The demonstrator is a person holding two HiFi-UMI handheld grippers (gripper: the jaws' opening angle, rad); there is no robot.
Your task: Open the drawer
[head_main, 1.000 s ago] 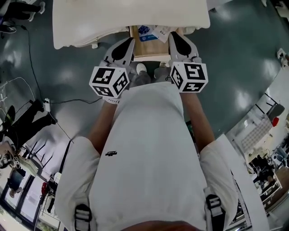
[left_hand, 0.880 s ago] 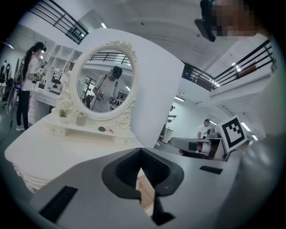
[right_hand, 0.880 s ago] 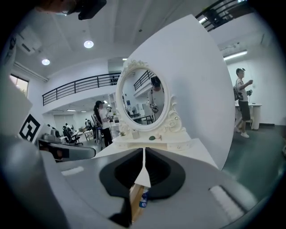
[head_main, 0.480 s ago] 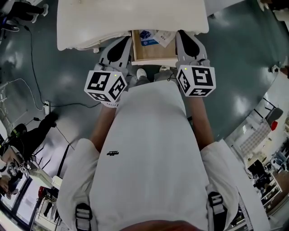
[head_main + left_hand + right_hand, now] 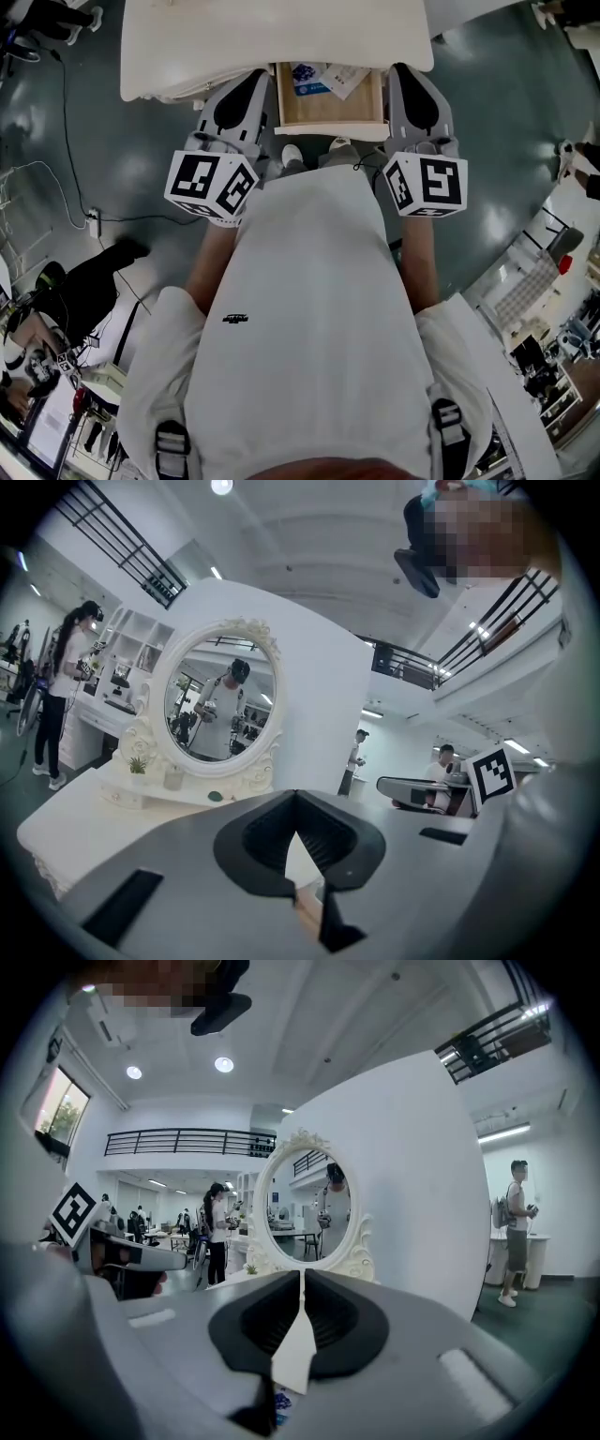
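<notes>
The drawer stands pulled out from the dressing table — the opening looks done — while the left gripper and right gripper flank it, jaws together, empty.

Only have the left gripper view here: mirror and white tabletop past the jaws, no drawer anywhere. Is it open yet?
Observer: Yes. The head view shows the drawer pulled out from under the white tabletop, with its wooden bottom exposed.
Operator: Anything inside?
Observer: A blue-printed packet and a white paper item lie at the back, partly under the tabletop edge.
Operator: Where's the right gripper relative to it?
Observer: The right gripper is beside the drawer's right side. I can't tell whether it touches the drawer.
</notes>
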